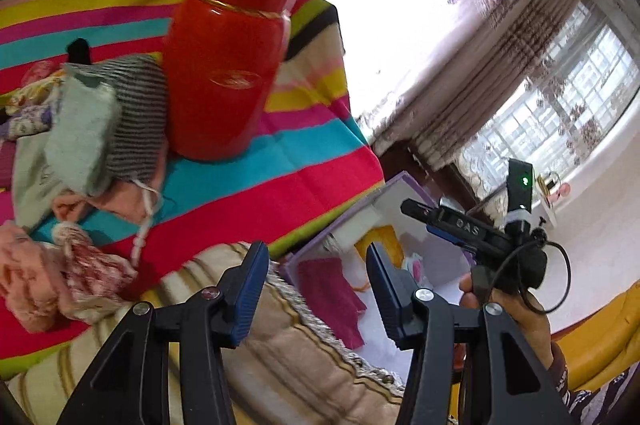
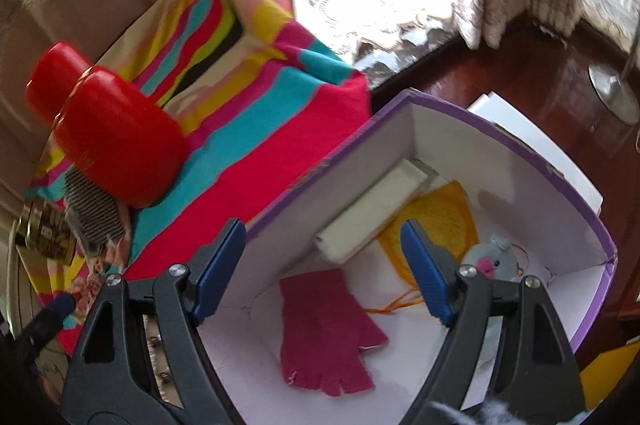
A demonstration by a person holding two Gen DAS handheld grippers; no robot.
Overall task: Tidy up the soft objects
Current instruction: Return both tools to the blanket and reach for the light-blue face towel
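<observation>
Blue-padded black fingers of the left gripper [image 1: 318, 289] fill the foreground of the left wrist view, spread apart with nothing between them, above a beige striped quilted cover [image 1: 280, 357]. Beyond it lies a multicoloured striped cloth [image 1: 304, 161], on which stands an upright glossy red plastic flask with a gold band [image 1: 228, 53]. Just left of the flask, and touching its base, sits a heap of soft items: a pale green knitted sock [image 1: 80, 129] on a grey-and-white striped knitted piece [image 1: 140, 109], with pink floral fabric [image 1: 64, 277] nearer the camera. At right, a hand [image 1: 516, 309] holds the second device.

Right wrist view: the right gripper [image 2: 324, 265] is likewise released, its 2 fingers wide apart and holding nothing, poised over an open white cardboard box with a purple rim [image 2: 452, 121]. Inside the box lie a magenta fingerless knitted glove [image 2: 328, 329] flat on the floor, a white rectangular foam block [image 2: 372, 209] along the inner wall, a yellow knitted piece [image 2: 444, 221] partly under that block, and a small grey soft toy with a pink spot [image 2: 492, 257] beside the right finger. The box stands against the edge of the striped cloth, on a dark reddish wooden floor [image 2: 540, 65]. Curtains [image 1: 508, 53] hang behind.
</observation>
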